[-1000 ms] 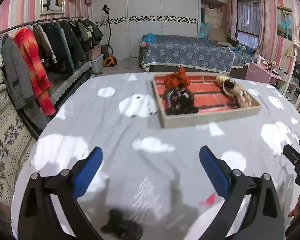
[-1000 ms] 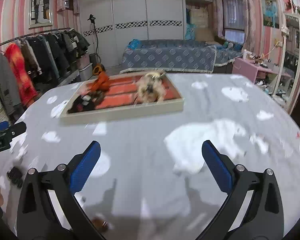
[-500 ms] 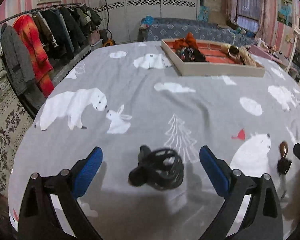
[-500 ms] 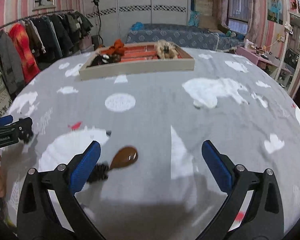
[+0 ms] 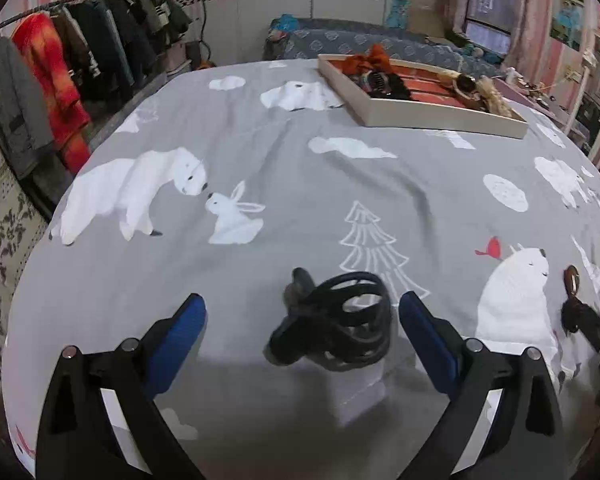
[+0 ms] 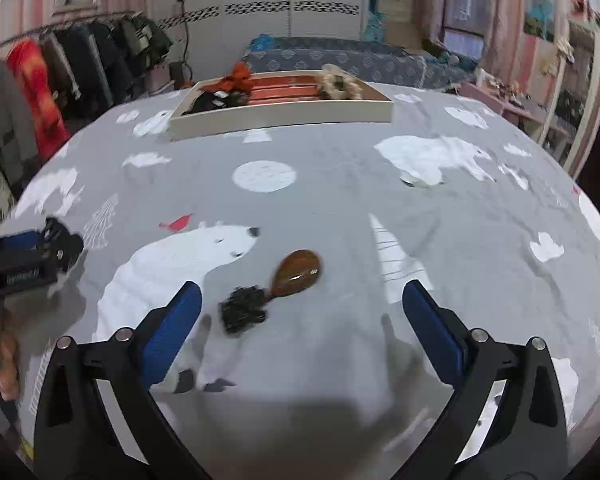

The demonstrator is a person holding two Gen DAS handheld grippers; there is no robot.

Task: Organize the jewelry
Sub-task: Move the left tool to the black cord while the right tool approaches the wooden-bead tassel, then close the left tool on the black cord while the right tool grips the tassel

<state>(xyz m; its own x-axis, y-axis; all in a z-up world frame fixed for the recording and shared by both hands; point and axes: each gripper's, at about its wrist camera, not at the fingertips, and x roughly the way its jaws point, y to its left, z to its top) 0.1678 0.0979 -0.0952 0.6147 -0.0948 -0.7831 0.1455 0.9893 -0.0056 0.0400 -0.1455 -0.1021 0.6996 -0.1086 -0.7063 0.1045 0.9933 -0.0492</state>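
Jaws of the left gripper stand spread, a coiled black hair clip lying loose between them on the grey bear-print bedspread. Right gripper jaws, just narrowing, stay spread; a glossy brown oval barrette with black frill lies between them, pointing up-right. No readable writing.

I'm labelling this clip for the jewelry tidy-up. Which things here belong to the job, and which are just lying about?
Part of the job:
- black hair ties, between the left gripper's open jaws
- brown clip, ahead of the right gripper
- tray with accessories in it

Just lying about:
- clothes rack
- bed
- bedspread
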